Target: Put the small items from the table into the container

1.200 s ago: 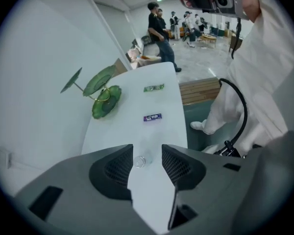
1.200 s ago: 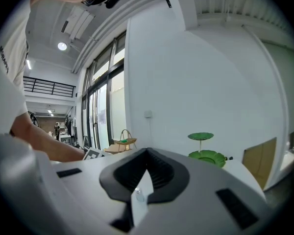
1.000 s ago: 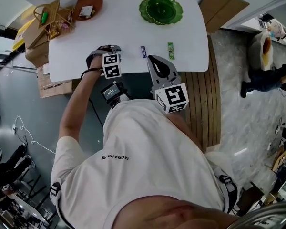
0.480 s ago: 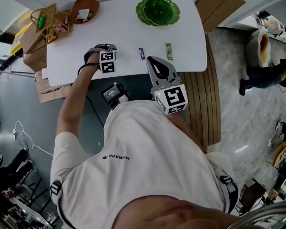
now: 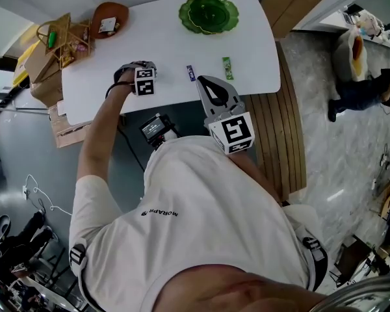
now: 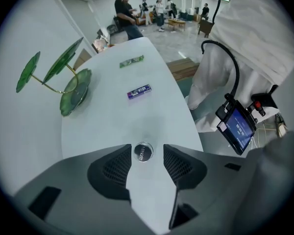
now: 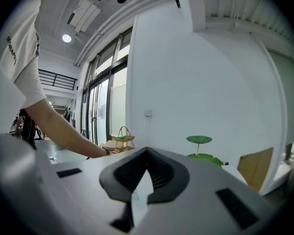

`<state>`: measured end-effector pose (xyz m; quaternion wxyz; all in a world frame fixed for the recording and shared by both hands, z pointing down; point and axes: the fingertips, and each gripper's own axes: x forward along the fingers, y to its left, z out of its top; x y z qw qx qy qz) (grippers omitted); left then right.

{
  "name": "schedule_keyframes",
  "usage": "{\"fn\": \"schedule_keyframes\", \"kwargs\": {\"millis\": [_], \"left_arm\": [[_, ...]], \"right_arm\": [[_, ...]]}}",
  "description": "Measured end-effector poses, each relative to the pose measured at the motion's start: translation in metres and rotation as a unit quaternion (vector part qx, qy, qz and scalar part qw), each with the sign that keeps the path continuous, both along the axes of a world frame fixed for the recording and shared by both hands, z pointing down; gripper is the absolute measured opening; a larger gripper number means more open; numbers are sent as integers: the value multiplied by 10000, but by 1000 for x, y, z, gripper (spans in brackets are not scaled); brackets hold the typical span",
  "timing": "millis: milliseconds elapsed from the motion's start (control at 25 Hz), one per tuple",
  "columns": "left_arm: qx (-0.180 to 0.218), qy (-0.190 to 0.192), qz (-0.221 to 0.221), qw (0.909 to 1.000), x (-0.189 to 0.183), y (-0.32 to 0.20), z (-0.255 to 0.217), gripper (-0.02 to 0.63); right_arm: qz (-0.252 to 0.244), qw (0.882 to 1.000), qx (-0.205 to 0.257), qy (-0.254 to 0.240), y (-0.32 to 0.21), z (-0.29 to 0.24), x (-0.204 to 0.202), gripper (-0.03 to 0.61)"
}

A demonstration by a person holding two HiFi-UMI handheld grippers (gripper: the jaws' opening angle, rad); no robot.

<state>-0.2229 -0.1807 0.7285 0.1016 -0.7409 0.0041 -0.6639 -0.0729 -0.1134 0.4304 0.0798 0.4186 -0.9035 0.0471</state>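
Closest in, the right gripper (image 7: 146, 153) hangs off the near edge of the surface (image 5: 162, 44), jaws together on nothing, nose up toward the wall. Out over the white top, the left gripper (image 6: 147, 151) is down low with its jaws apart. A small round item (image 6: 143, 152), silvery with a dark centre, lies flat on the surface right between the tips. It sits closer to the jaw at the view's left, with a clear gap on the other side. Further along, a purple wrapped piece (image 6: 138, 91) lies by itself, then a green wrapped piece (image 6: 131, 61) beyond it. A green leaf-shaped stand (image 5: 208, 13) sits at the far edge. A brown bowl (image 5: 108, 15) stands in the far left corner, a white packet inside.
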Motion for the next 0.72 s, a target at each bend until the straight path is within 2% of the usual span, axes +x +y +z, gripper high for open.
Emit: {"fn": "schedule_keyframes", "kwargs": {"millis": [440,560,600,720], "left_arm": [[-139,-181,94,9997,0,-7,13,190],[-202,-223,77,9995,0,-5,15,174],[-222,-259,87,9994,0,-4,15,141],[-303,-319,106,9990,1,-2,14,137]], "right_arm": [[183,9998,-7,2,-4,2,9,5],[205,9998,-16,7,-2,2,11,5],[215,9998,-21,5,-2,2,12,5],[235,9997,-27,-2,-1,2,14,5]]}}
